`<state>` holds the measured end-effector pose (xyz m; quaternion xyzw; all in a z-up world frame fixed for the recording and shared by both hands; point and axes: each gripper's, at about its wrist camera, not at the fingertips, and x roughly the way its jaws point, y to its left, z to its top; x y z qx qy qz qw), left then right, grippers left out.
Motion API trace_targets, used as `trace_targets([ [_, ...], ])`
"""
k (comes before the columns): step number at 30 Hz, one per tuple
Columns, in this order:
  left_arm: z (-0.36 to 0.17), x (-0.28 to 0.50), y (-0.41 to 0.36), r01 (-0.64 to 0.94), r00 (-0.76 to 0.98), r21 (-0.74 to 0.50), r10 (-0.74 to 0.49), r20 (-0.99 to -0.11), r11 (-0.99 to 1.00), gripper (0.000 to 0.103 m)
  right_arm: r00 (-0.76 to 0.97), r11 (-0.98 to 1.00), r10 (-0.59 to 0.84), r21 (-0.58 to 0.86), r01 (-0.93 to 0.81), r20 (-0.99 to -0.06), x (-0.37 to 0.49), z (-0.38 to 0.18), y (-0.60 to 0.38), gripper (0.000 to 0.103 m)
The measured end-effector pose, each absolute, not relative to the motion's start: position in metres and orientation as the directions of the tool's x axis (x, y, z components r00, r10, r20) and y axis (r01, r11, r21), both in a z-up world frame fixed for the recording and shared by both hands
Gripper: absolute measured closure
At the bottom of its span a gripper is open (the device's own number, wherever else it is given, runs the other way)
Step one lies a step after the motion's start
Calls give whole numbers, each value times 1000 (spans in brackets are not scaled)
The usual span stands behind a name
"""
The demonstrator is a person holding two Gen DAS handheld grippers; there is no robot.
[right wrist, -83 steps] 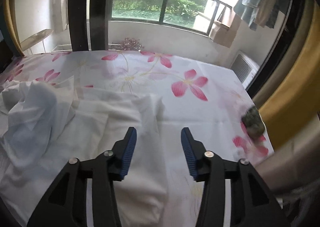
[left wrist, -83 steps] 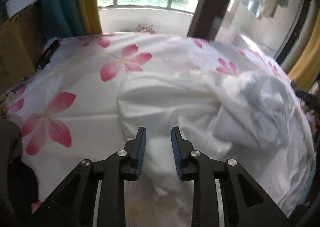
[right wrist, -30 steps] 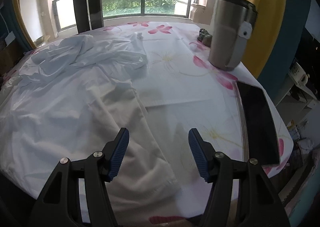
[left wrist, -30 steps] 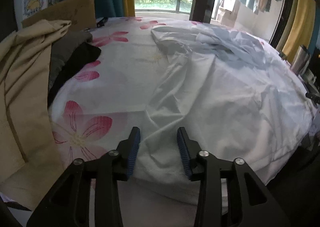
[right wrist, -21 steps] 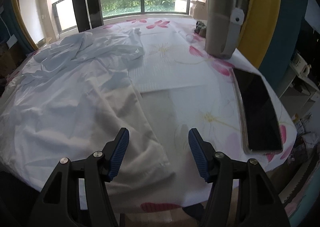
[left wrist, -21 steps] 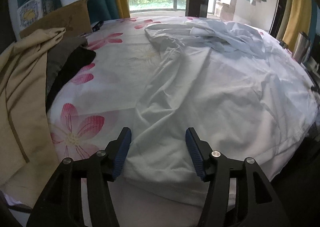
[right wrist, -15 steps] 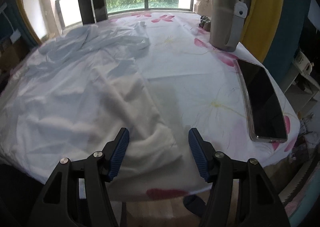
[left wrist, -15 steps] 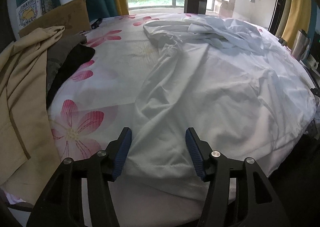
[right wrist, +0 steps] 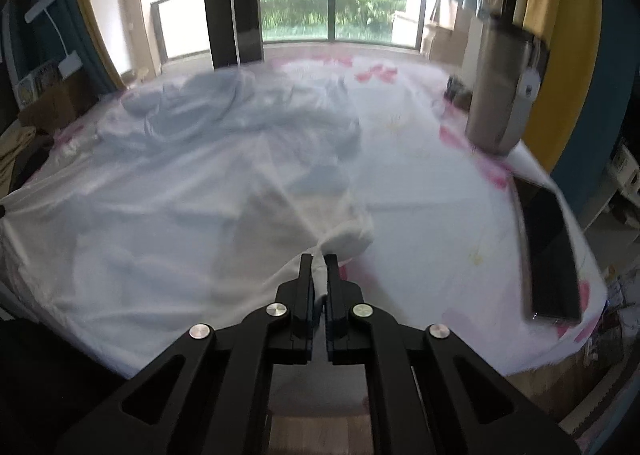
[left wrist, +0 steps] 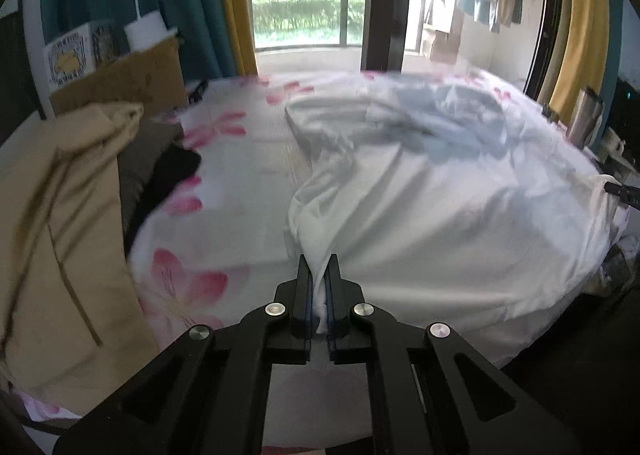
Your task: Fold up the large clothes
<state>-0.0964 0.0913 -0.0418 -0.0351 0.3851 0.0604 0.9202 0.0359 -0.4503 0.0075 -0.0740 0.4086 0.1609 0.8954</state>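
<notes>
White cloth, a large garment [left wrist: 440,207], lies spread and crumpled over the flowered surface [left wrist: 240,183], its near hem pulled up at two corners. At far left a tan cloth [left wrist: 60,215] hangs over the edge beside dark clothes [left wrist: 168,175]. The left gripper [left wrist: 319,267] is closing its jaws, almost together, on a bunched fold of the hem. The right gripper [right wrist: 319,261] has its jaws clamped on the other hem corner. Further right stand a steel tumbler [right wrist: 504,91] and a dark tablet [right wrist: 548,251] near the edge
</notes>
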Motion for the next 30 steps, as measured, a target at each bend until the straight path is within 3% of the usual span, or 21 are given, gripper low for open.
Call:
trace_targets([
  [15, 11, -65, 102, -131, 786, -23, 90, -611, 991, 97, 740, 937, 253, -31, -348, -624, 73, 65, -438, 99],
  [30, 39, 10, 128, -138, 851, -53, 91, -517, 989, 97, 788, 957, 232, -13, -290, -571, 144, 88, -437, 99],
])
